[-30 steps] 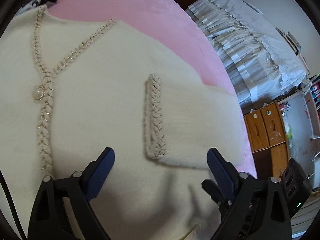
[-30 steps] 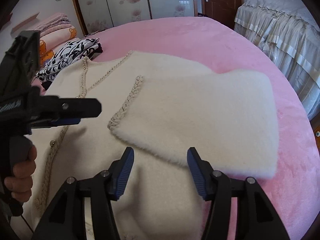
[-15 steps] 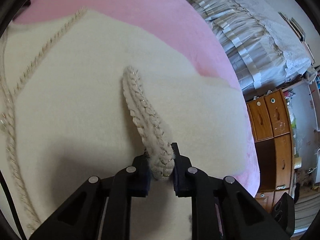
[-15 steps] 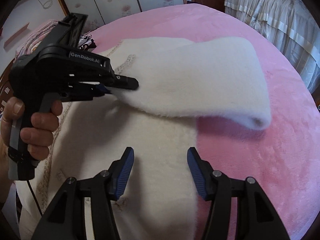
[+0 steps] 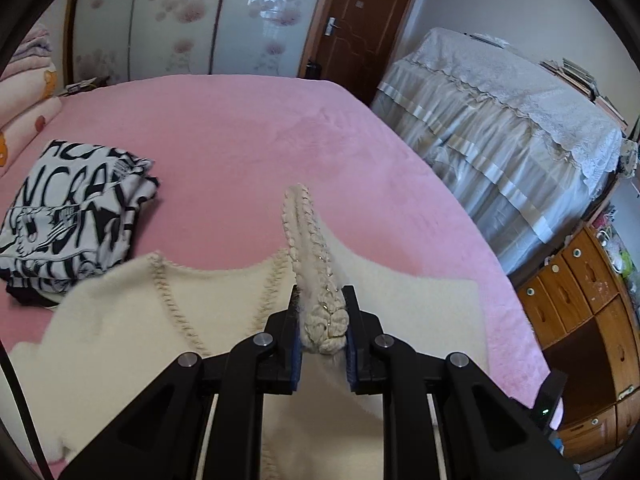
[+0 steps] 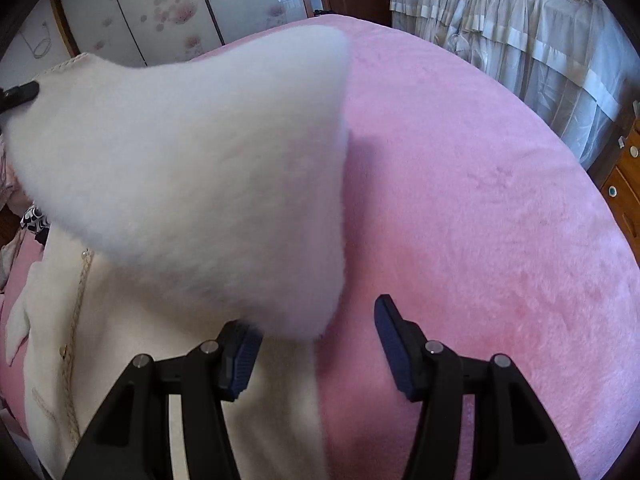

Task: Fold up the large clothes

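A cream fuzzy cardigan (image 5: 168, 332) with braided trim lies on the pink bed (image 5: 240, 140). My left gripper (image 5: 323, 334) is shut on the braided cuff of its sleeve (image 5: 310, 264) and holds it lifted above the garment. In the right wrist view the raised sleeve (image 6: 192, 184) hangs in the air over the cardigan body (image 6: 132, 364). My right gripper (image 6: 316, 348) is open and empty, low over the bed, with its left finger under the sleeve's lower edge.
A folded black-and-white printed garment (image 5: 60, 216) lies at the far left of the bed. A second bed with a lace cover (image 5: 508, 120) stands to the right, and a wooden drawer cabinet (image 5: 580, 292) beside it. Sliding wardrobe doors (image 5: 160, 20) are behind.
My left gripper closed on the sleeve cuff and lifted it up and over the cardigan. My right gripper stayed open and moved in under the raised sleeve.
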`<move>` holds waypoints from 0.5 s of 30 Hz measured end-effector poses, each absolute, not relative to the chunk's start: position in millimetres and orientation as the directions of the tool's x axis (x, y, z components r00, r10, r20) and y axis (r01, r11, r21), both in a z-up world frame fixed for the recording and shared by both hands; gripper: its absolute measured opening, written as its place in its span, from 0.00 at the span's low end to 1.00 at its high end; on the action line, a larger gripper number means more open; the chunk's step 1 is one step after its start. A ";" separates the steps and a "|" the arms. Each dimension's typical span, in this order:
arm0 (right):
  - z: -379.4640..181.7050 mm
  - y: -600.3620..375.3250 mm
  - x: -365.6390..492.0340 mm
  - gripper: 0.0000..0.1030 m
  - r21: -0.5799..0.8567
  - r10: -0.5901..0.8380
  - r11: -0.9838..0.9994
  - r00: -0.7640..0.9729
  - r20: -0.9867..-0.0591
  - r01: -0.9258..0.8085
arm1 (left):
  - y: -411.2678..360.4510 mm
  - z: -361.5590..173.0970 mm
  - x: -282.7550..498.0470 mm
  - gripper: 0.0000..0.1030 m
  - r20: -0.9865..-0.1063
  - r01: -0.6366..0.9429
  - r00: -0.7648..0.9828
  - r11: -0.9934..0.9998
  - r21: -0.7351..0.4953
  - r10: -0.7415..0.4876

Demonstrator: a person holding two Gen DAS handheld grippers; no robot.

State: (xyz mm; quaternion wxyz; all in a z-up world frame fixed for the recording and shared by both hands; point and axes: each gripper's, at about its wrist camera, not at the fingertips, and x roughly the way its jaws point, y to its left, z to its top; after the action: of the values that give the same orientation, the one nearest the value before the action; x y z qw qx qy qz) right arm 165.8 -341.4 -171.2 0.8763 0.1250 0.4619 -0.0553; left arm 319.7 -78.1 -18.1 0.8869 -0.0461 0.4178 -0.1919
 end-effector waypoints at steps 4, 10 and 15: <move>-172.5 -328.4 170.3 0.54 0.128 0.031 0.982 0.548 -0.836 0.140 | -15.6 -81.2 323.2 0.16 -0.808 0.183 0.532 0.966 -0.181 -0.252; -176.6 -313.5 157.2 0.54 0.086 0.049 0.995 0.501 -0.864 0.052 | 41.0 -183.2 305.5 0.31 -0.915 0.085 0.332 0.973 -0.213 -0.229; -147.9 -315.7 151.5 0.63 0.199 0.158 0.980 0.523 -0.838 0.024 | 51.4 -164.0 317.4 0.70 -0.867 0.071 0.375 0.942 -0.327 -0.329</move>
State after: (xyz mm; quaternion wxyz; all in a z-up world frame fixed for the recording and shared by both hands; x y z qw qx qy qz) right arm 151.5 -315.7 -147.9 0.8675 0.0932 0.4870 0.0385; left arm 317.4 51.4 -164.0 0.8207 -0.1184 0.5456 -0.1218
